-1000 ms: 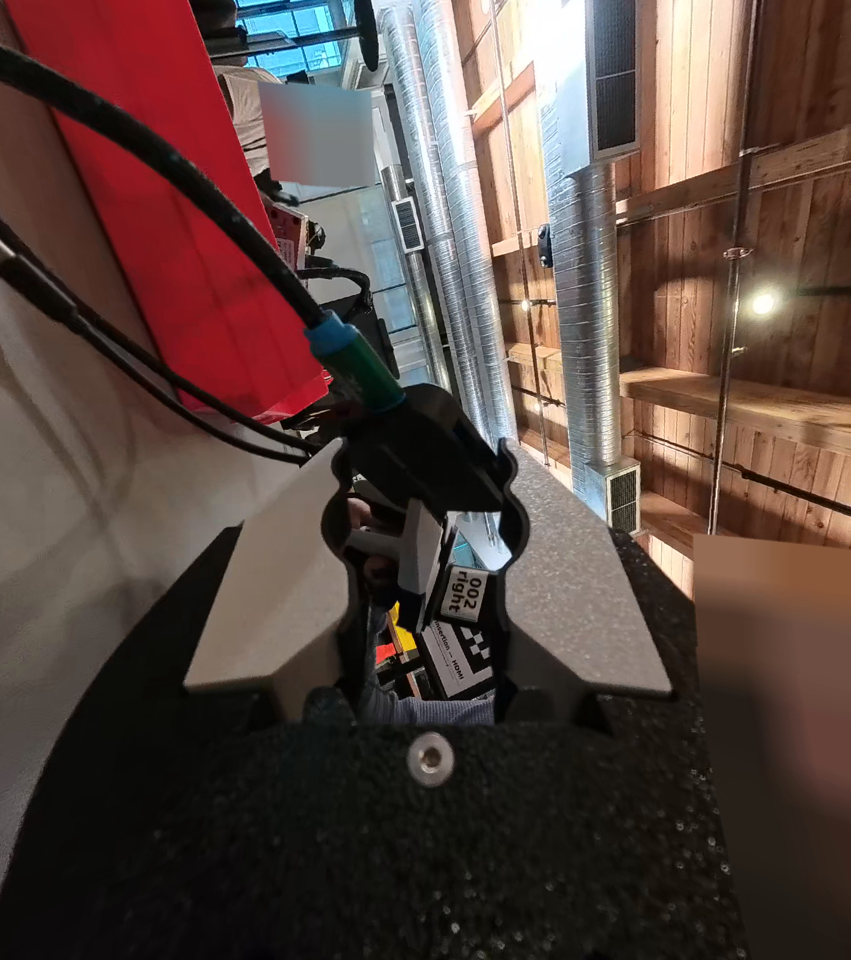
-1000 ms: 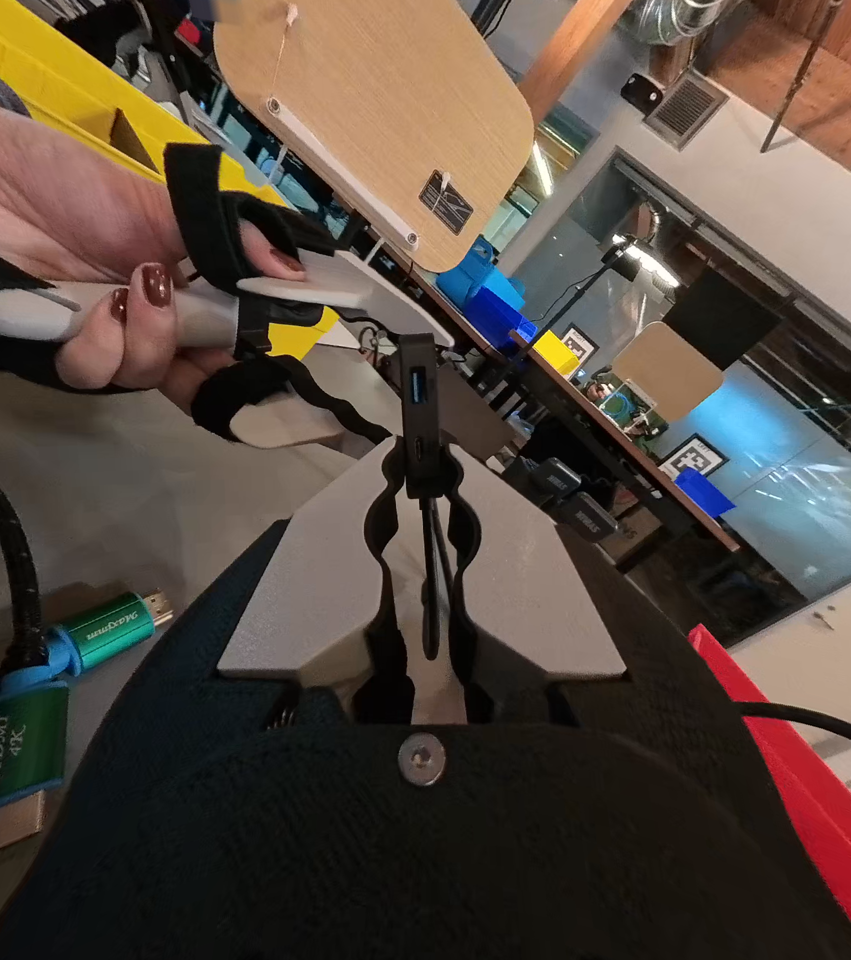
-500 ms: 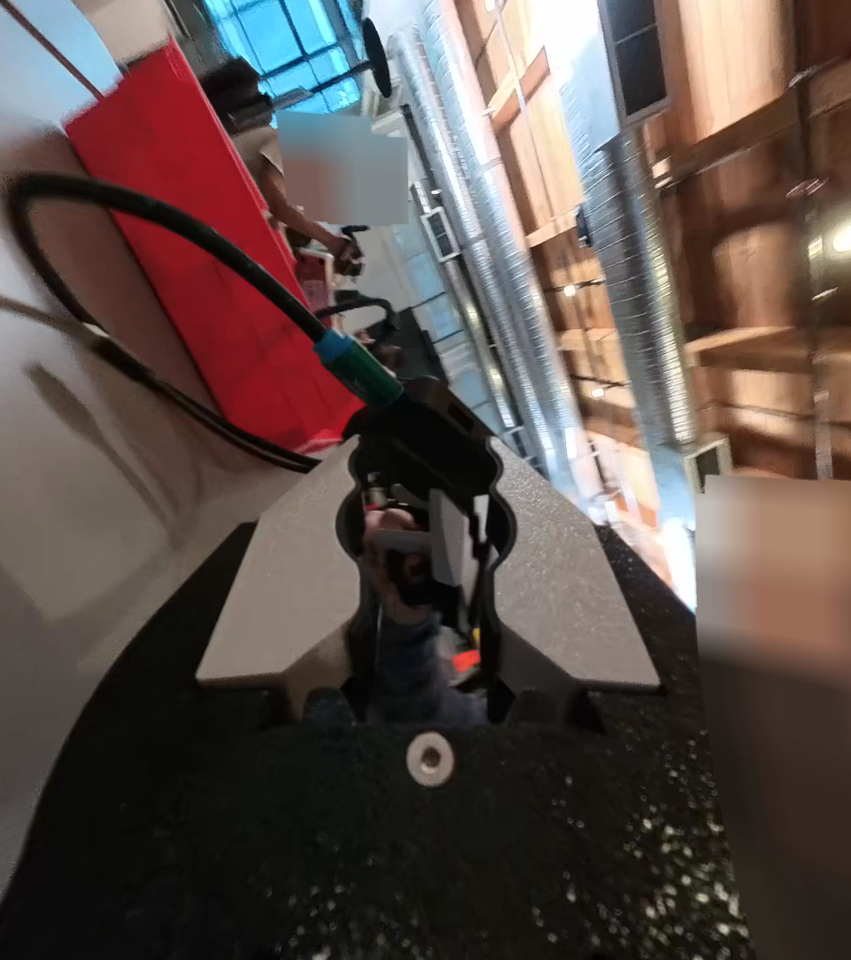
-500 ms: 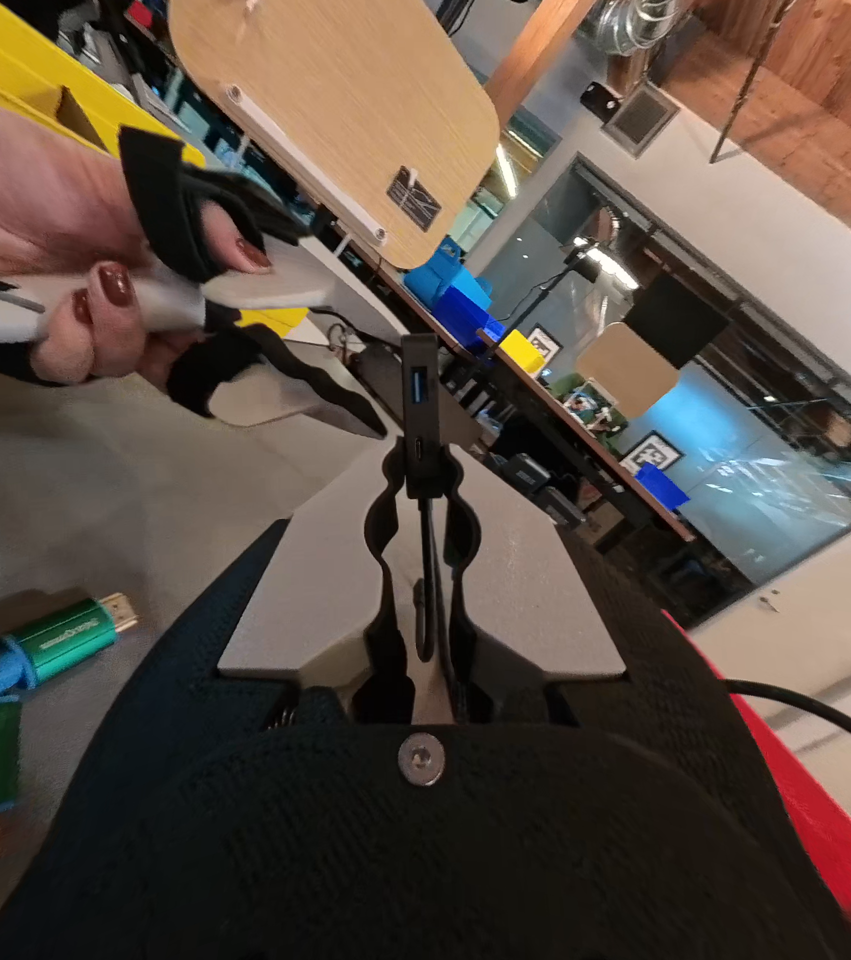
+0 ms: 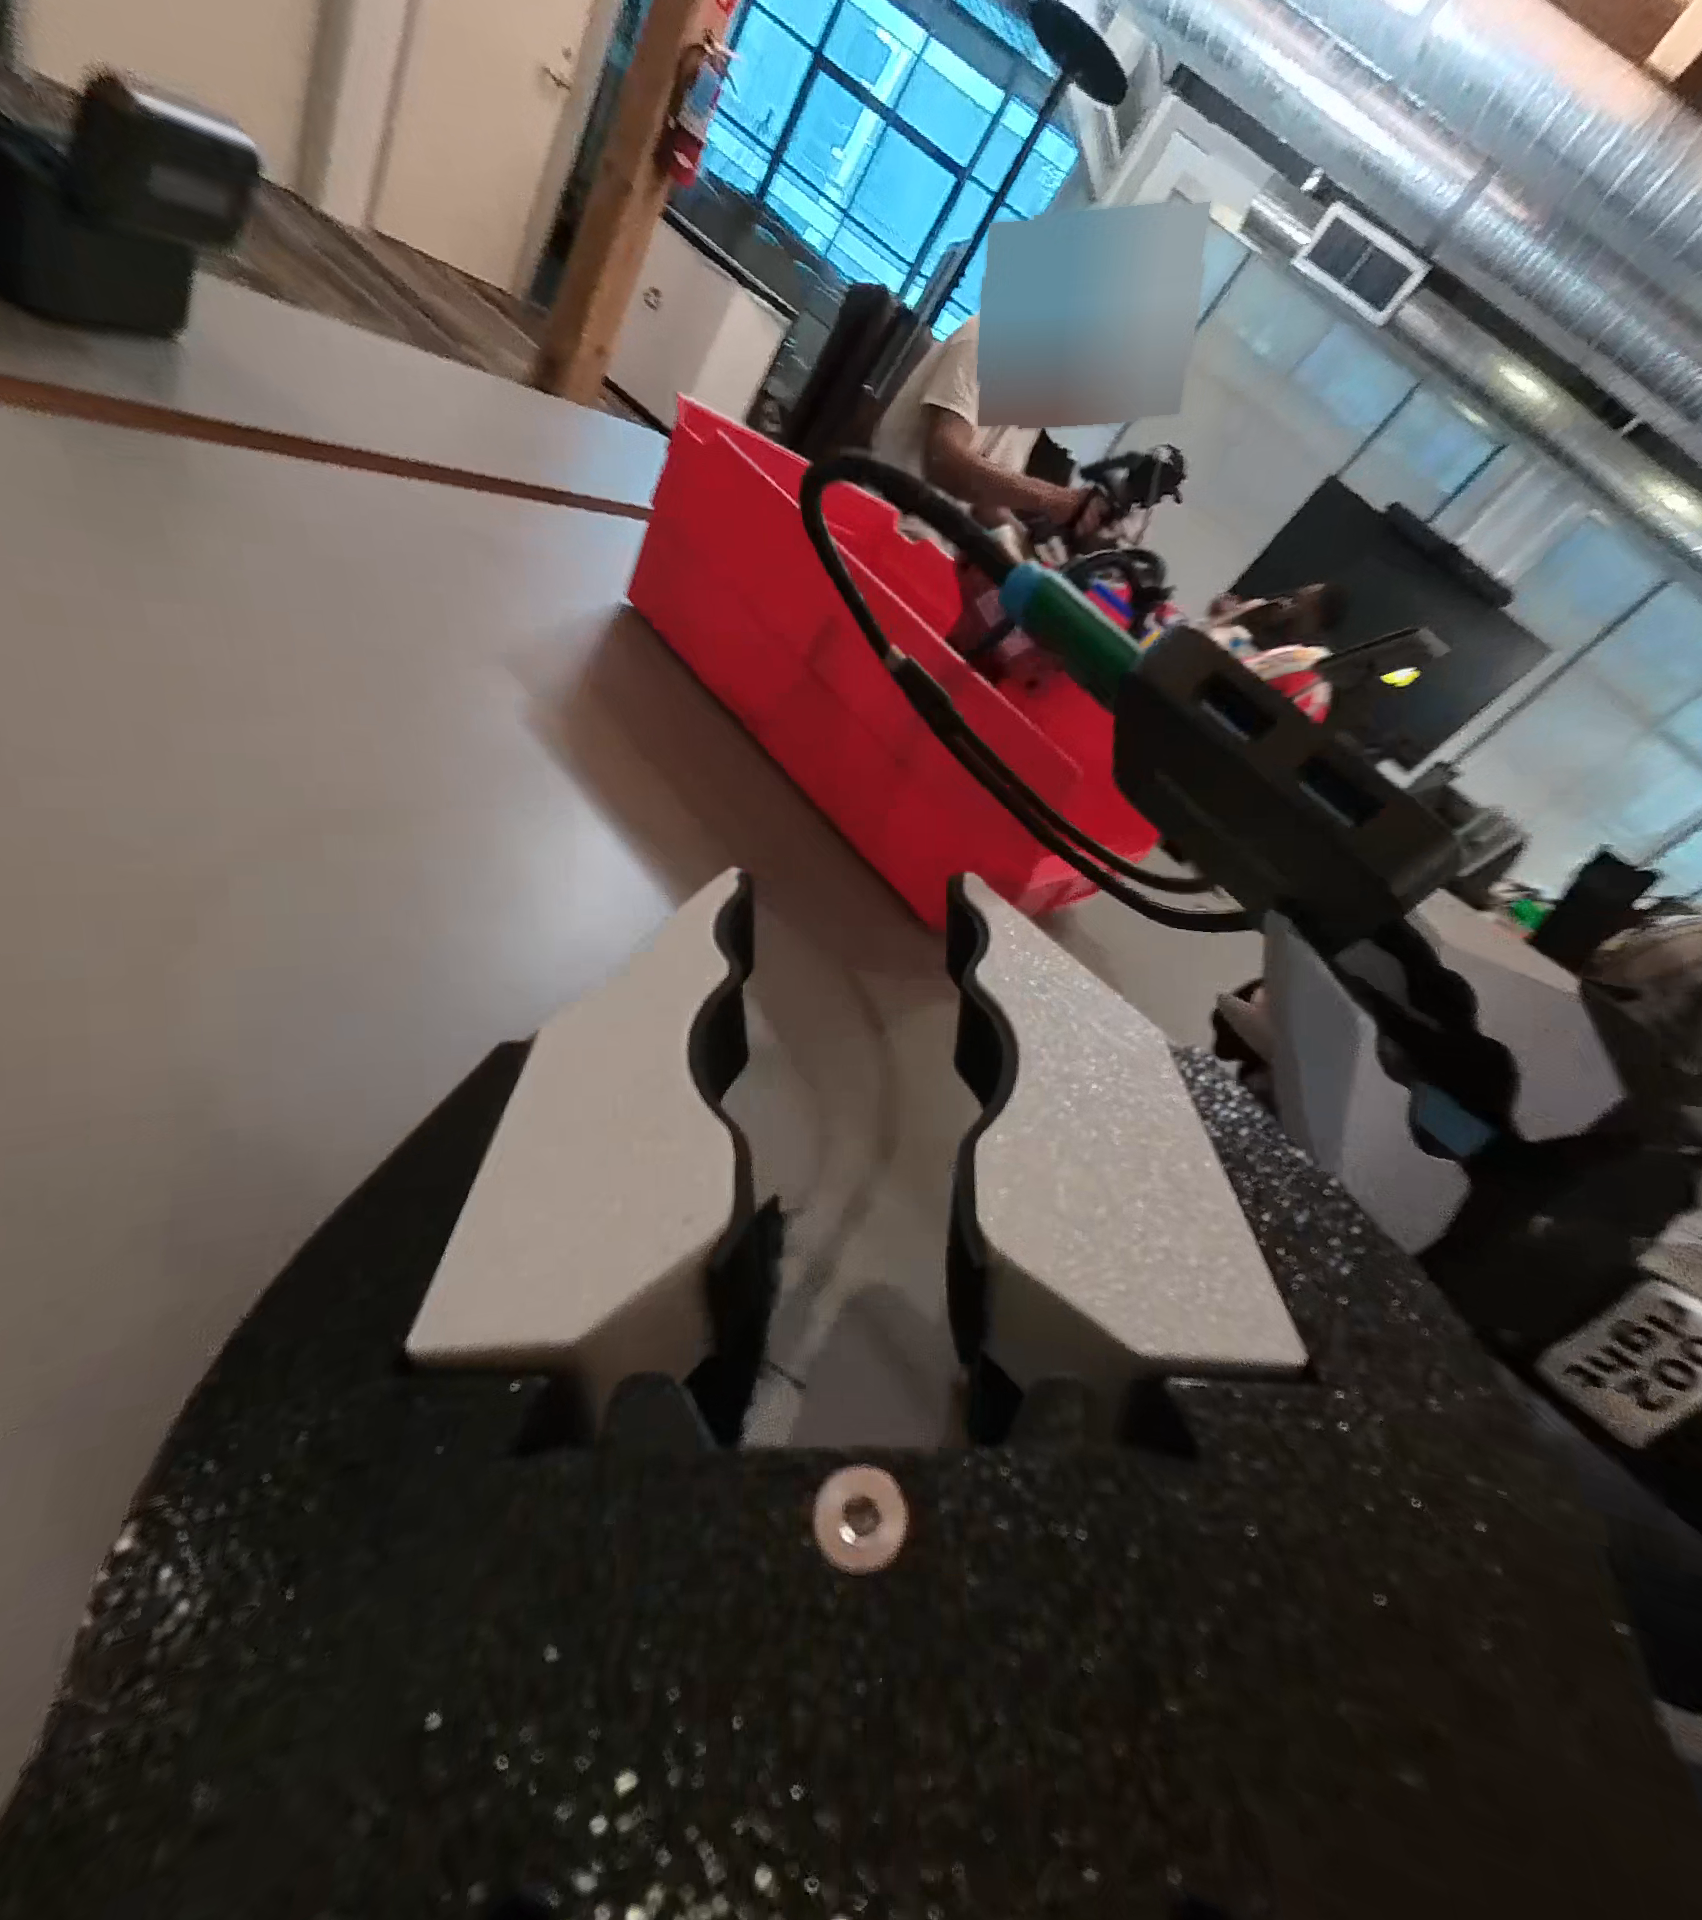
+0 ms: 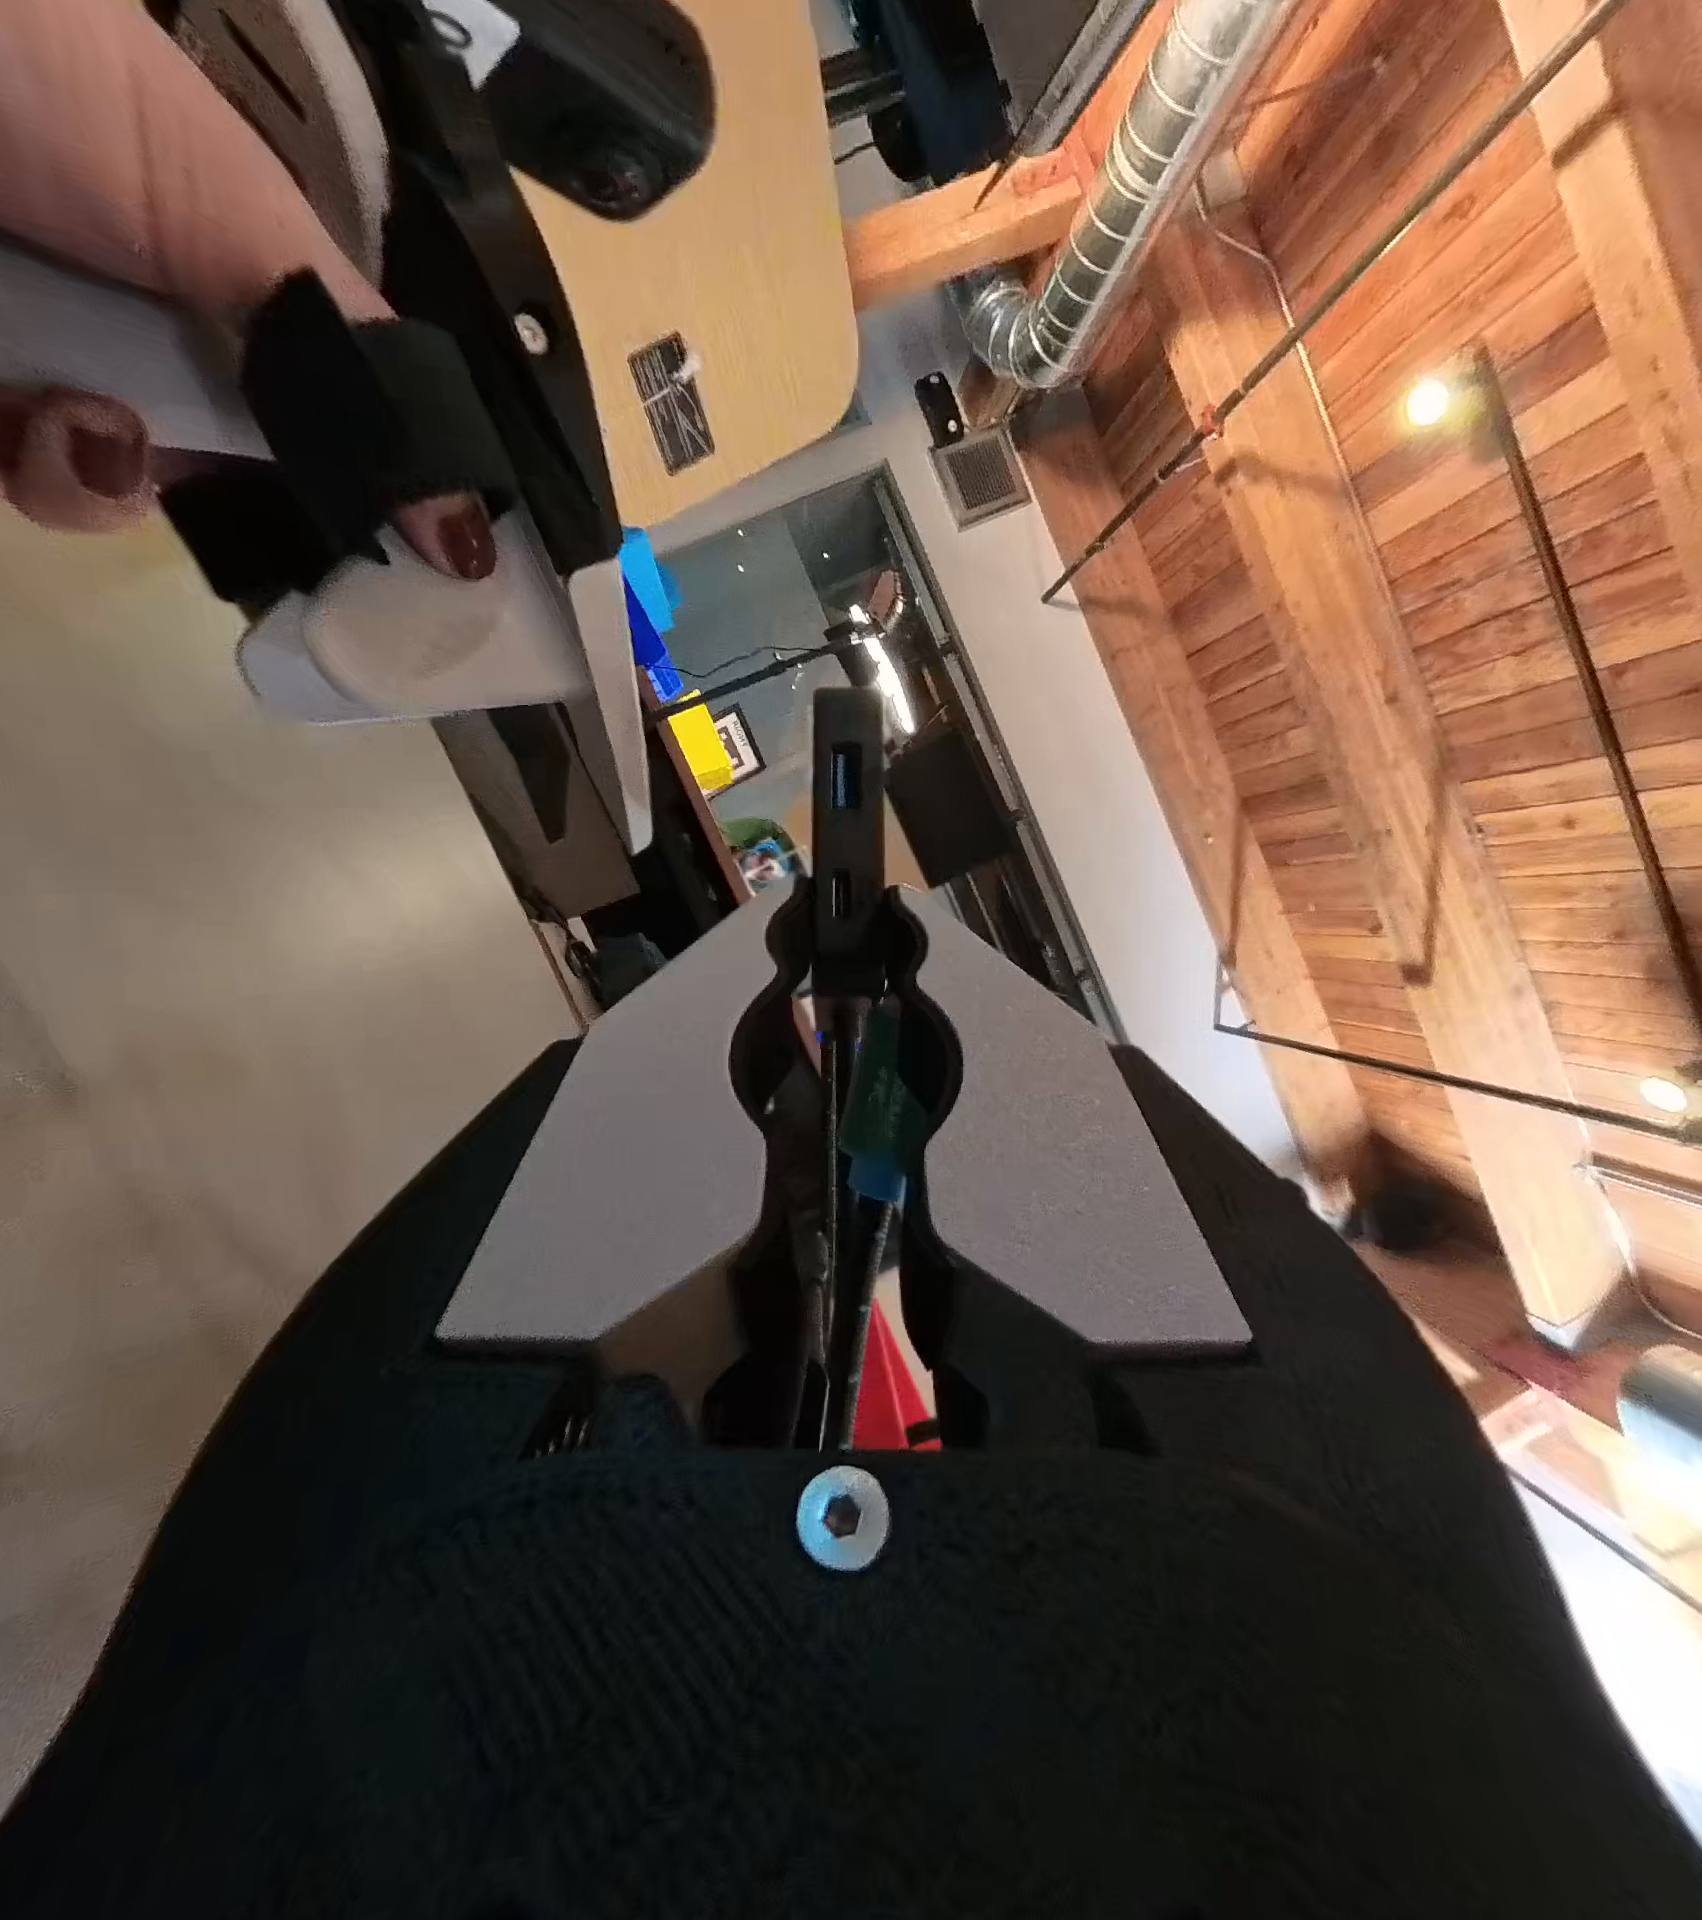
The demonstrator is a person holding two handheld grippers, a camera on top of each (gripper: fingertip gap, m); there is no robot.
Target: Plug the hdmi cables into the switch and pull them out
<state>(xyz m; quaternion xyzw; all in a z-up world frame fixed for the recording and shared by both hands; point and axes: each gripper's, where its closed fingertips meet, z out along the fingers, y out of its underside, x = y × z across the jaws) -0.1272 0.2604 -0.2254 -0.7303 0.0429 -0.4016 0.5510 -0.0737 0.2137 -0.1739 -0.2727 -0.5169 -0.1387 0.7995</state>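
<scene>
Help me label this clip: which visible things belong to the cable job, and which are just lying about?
Job:
- dark grey box-shaped switch, clamped in the right gripper
- green-shelled HDMI plug on black braided cable, seated in the switch
- left gripper, open and empty

Lying about:
- red plastic bin
- grey table
- blurred black box

This looks like a converted industrial workshop or lab. Silver ventilation ducts (image 5: 1512, 156) run across the upper right of the left wrist view, above glass-walled rooms (image 5: 1605, 665). A red bin (image 5: 785, 665) sits mid-frame on a grey worktable (image 5: 203, 675). Wooden plank walls (image 6: 1449, 623) fill the right wrist view's right side.
</scene>
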